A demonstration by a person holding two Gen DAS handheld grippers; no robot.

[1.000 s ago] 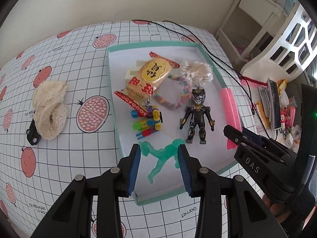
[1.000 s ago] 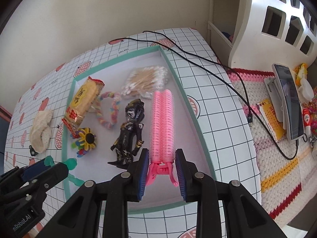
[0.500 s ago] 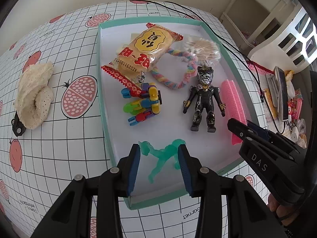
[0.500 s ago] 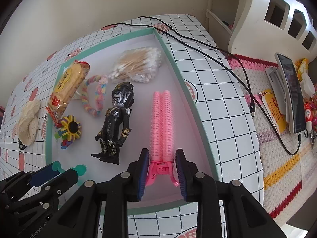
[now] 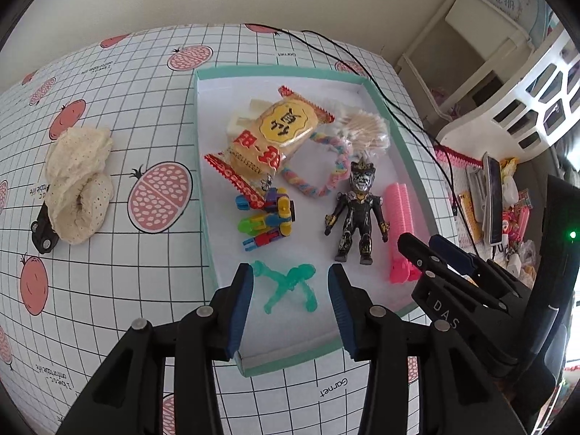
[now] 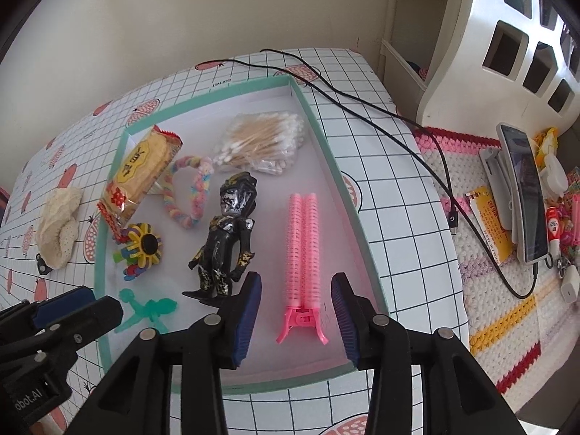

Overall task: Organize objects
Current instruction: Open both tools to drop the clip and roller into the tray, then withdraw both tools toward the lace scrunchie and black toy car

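Left wrist view, tool: the left gripper (image 5: 290, 286) stands with its jaws wide apart and holds nothing; the green translucent figure (image 5: 288, 284) lies loose on the tray floor between the pads.
Left wrist view, tray: the teal-rimmed tray (image 5: 204, 195) already carries the snack packet (image 5: 268, 141), the pastel rope ring (image 5: 326, 170), the bag of cotton swabs (image 5: 366, 130), the colourful block toy (image 5: 266, 219), the black figure (image 5: 359, 217) and the pink hair clip (image 5: 398, 217), the clip along the right wall.
Left wrist view, left over: a cream cloth (image 5: 78, 185) lies on the table well left of the tray, partly over a small black toy car (image 5: 43, 230) near the table's left edge.
Right wrist view, tool: the right gripper (image 6: 295, 308) is also spread wide and empty; the pink hair clip (image 6: 302, 250) rests free on the tray floor near the front right corner.
Right wrist view, surroundings: a black cable (image 6: 362, 108) crosses the table's far right corner, outside the tray.
Progress: judging by the layout, most things are in; the cloth and car appear to remain.
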